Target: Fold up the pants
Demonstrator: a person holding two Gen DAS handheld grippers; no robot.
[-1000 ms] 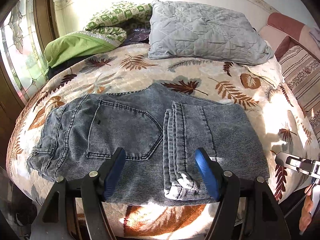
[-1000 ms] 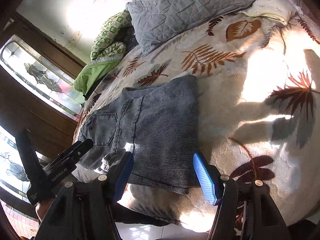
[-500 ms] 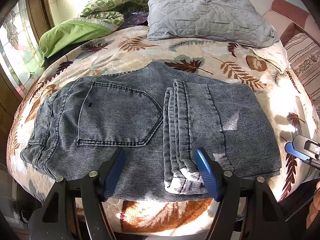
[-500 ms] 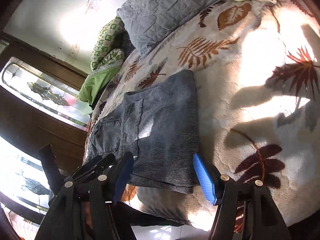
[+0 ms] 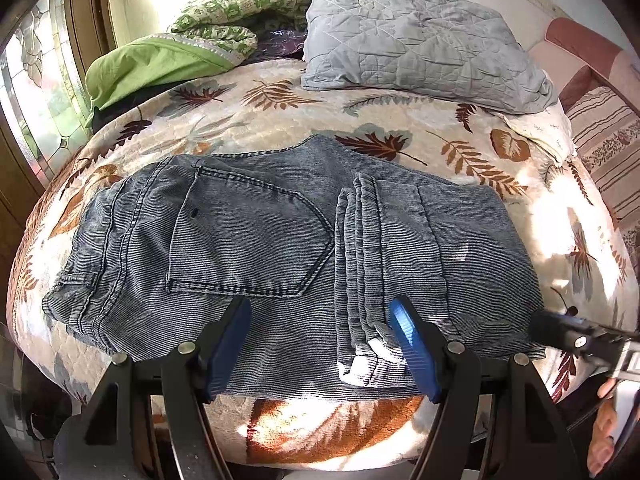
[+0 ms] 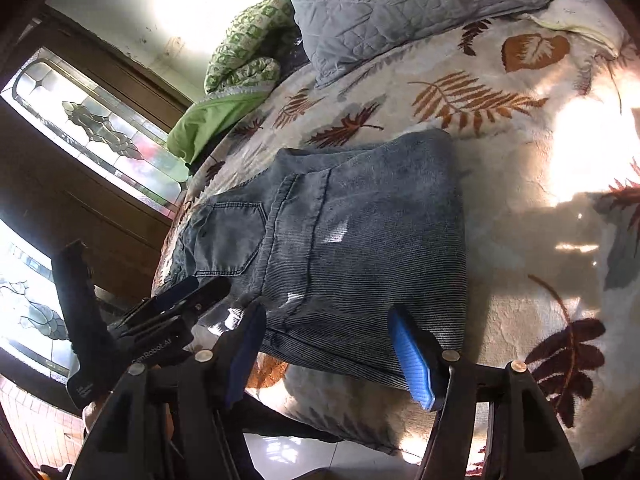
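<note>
Grey-blue jeans (image 5: 248,232) lie folded across the leaf-print bedspread (image 5: 400,128), back pocket up on the left. The leg hems (image 5: 360,280) are stacked on top near the middle. My left gripper (image 5: 318,312) hovers open over the jeans' near edge, with the hem end by its right finger and nothing pinched. My right gripper (image 6: 326,316) is open over the near edge at the fold end of the jeans (image 6: 360,240). Its black tip (image 5: 568,332) shows at the right of the left wrist view. The left gripper's fingers (image 6: 172,304) appear at the lower left of the right wrist view.
A grey quilted pillow (image 5: 416,36) and a green patterned blanket (image 5: 168,60) lie at the far side of the bed. A leaded-glass window in dark wood (image 6: 100,132) runs along the left. Striped cushions (image 5: 600,128) sit at the right. The bed's near edge drops to a tiled floor (image 6: 304,452).
My right gripper has shifted left toward the fold end of the jeans, which now sits between its fingers. My left gripper has stayed over the near edge.
</note>
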